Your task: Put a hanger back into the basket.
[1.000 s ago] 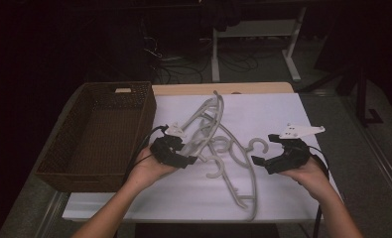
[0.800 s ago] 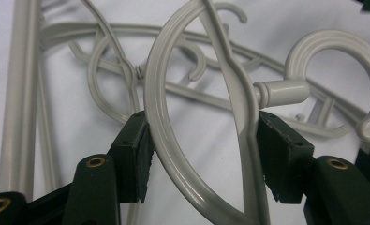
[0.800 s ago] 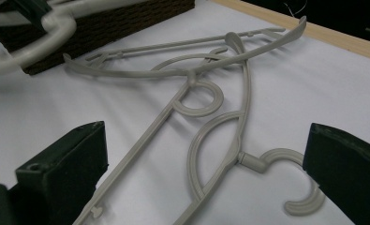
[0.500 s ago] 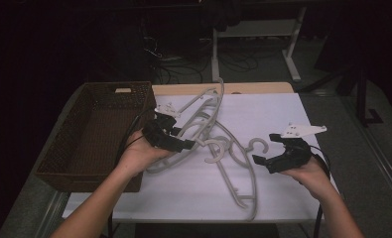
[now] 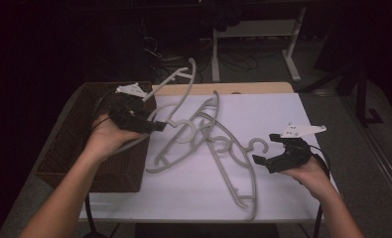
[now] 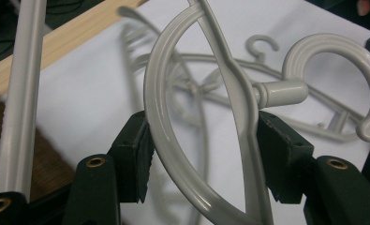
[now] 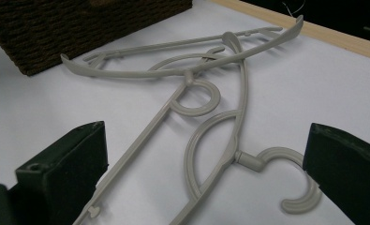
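High view: left gripper point(image 5: 156, 127) pinching a raised grey hanger point(image 5: 176, 91) beside the wicker basket point(image 5: 72, 144); two more hangers point(image 5: 223, 148) flat on the white table point(image 5: 278, 119); right gripper point(image 5: 263, 159) low, near one hook. Left gripper view: jaws clamped across the hanger's neck loop point(image 6: 196, 140). Right gripper view: jaws spread wide, empty, hangers lying ahead.

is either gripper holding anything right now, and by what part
The left gripper holds a grey hanger, its jaws closed across the curved loop just below the hook's neck. The right gripper is open and holds nothing.
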